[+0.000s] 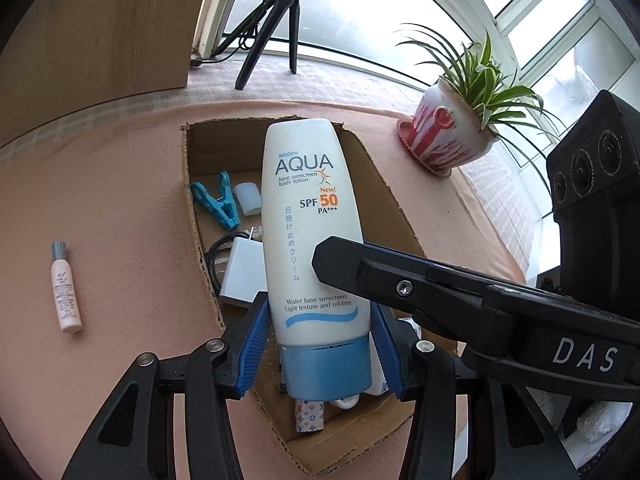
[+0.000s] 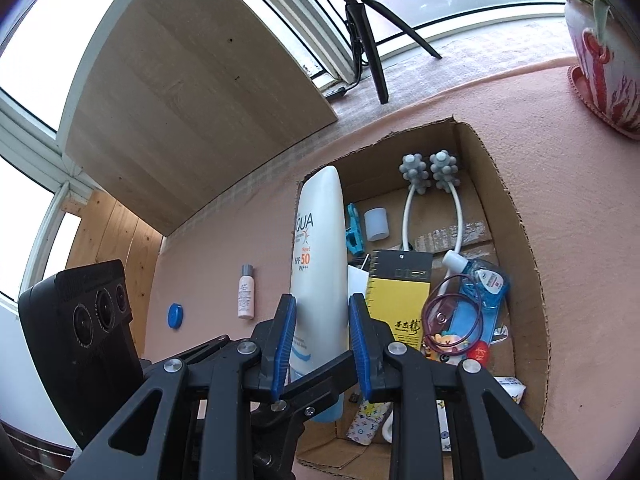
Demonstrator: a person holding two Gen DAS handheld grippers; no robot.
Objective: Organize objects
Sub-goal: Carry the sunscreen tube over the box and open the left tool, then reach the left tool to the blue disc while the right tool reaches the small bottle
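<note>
Both grippers are closing on one sunscreen tube (image 1: pixel 310 240), which is hanging above the open cardboard box (image 1: pixel 192 152) with its blue cap (image 1: pixel 326 368) pointing toward the cameras. In the left wrist view, the left gripper (image 1: pixel 318 344) is pressing its blue pads (image 1: pixel 256 344) against the two sides of the tube, just above the cap, so its fingers are narrow and holding the tube. From the right side, one black finger of the right gripper (image 1: pixel 340 262) is lying across the front of the tube. In the right wrist view, the right gripper (image 2: pixel 320 344) is also standing with its pads (image 2: pixel 284 344) on either side of the same tube (image 2: pixel 320 264); they seem to be touching it. Inside the box (image 2: pixel 520 216) many small things are lying: a blue clip (image 1: pixel 218 204), a white charger (image 1: pixel 240 276), a white cap (image 2: pixel 377 224), a massager (image 2: pixel 432 176) with grey knobbed heads, a yellow and black package (image 2: pixel 400 300) and a blue sanitizer bottle (image 2: pixel 486 284). On the pink cloth (image 1: pixel 100 200), left of the box, a small pink tube (image 1: pixel 66 288) is lying apart. Near it, in the right wrist view, a blue lid (image 2: pixel 175 316) is lying. A potted plant (image 1: pixel 452 128) is standing to the right of the box near the window, and a black tripod (image 1: pixel 276 24) is standing on the sill.
</note>
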